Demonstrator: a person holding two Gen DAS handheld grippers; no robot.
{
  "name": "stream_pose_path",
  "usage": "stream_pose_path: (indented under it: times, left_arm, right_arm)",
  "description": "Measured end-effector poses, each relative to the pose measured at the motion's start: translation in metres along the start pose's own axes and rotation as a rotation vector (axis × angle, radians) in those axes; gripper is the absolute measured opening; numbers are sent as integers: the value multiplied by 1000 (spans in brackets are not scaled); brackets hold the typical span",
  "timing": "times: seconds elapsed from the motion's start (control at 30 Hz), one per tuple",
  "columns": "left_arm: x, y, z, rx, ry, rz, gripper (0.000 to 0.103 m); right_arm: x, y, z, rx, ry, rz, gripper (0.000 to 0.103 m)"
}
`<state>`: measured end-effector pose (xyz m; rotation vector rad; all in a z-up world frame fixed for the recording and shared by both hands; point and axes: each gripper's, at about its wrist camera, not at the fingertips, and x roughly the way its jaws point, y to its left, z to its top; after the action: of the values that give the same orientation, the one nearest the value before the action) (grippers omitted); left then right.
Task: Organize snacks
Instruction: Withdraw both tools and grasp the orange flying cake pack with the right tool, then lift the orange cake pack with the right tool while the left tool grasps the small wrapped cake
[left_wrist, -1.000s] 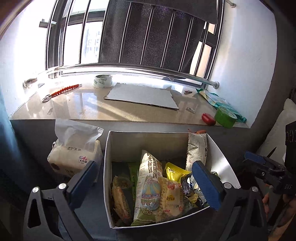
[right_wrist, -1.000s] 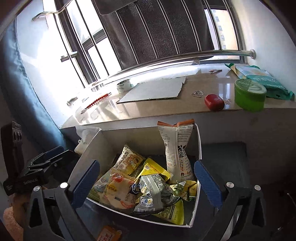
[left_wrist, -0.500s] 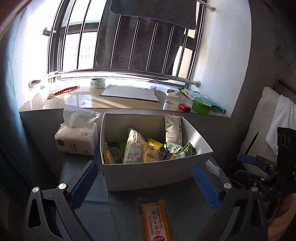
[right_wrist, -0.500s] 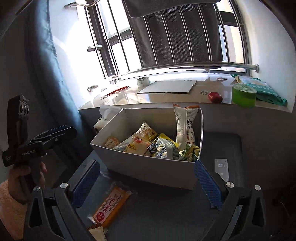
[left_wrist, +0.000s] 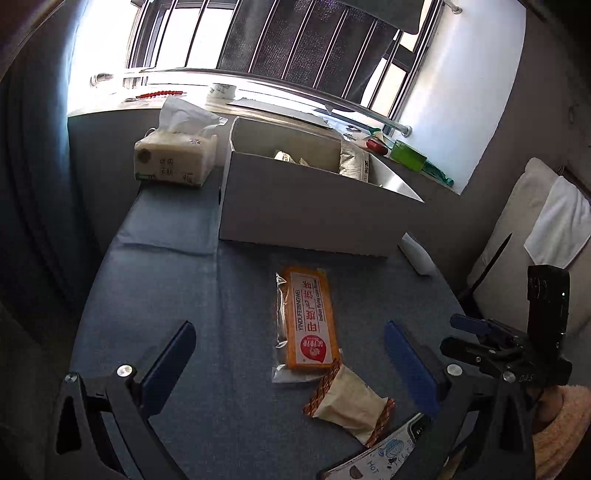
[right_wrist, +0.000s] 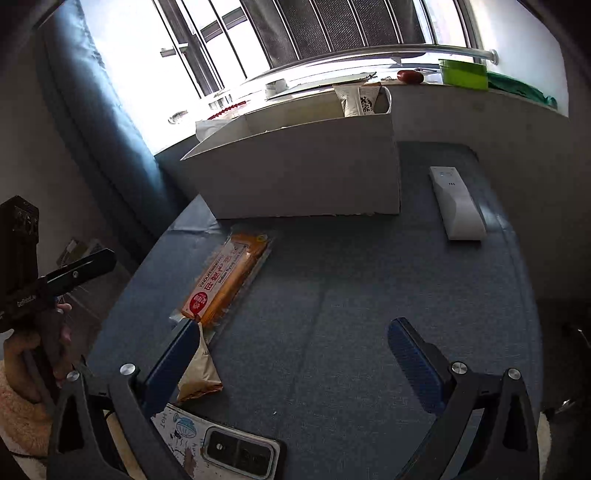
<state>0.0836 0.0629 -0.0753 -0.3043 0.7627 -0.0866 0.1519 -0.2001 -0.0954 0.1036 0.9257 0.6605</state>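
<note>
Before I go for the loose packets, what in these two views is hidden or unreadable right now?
- White box contents: its near wall hides nearly everything in both views.
- Phone: cut off by the frame edge and gripper bodies in both views.
- Cream packet: right view, partly behind the right hand-held gripper finger.
- Windowsill items: glare-washed, too small.

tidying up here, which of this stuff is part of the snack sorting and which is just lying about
Part of the job:
white box
orange snack pack
small cream snack packet
tall white snack bag in the box

Just lying about:
tissue pack
white remote
phone
green tape roll
</note>
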Motion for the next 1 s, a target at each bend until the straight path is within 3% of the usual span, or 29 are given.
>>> stream_pose_path:
  times: [0.23,0.53,0.9,0.97,1.0]
  left_arm:
    - [-14,13,-13,-33,-5,28,103]
    - [-37,38,-19,-86,-48,43,103]
    - [-44,58,-25,-124,-59,50,103]
    - [-44,59,-27,-123,-55,57,103]
    - [-43,60,-28,-126,-52,56,103]
  right_arm:
    - [39,28,22,-13,67,25,103]
    - [121,76,40,-49,253,4,103]
    - [166,124,55,-213,297,-78,103]
    - [166,129,53,-273,281,-125,95]
    - [165,132,52,-319,269,-144,78]
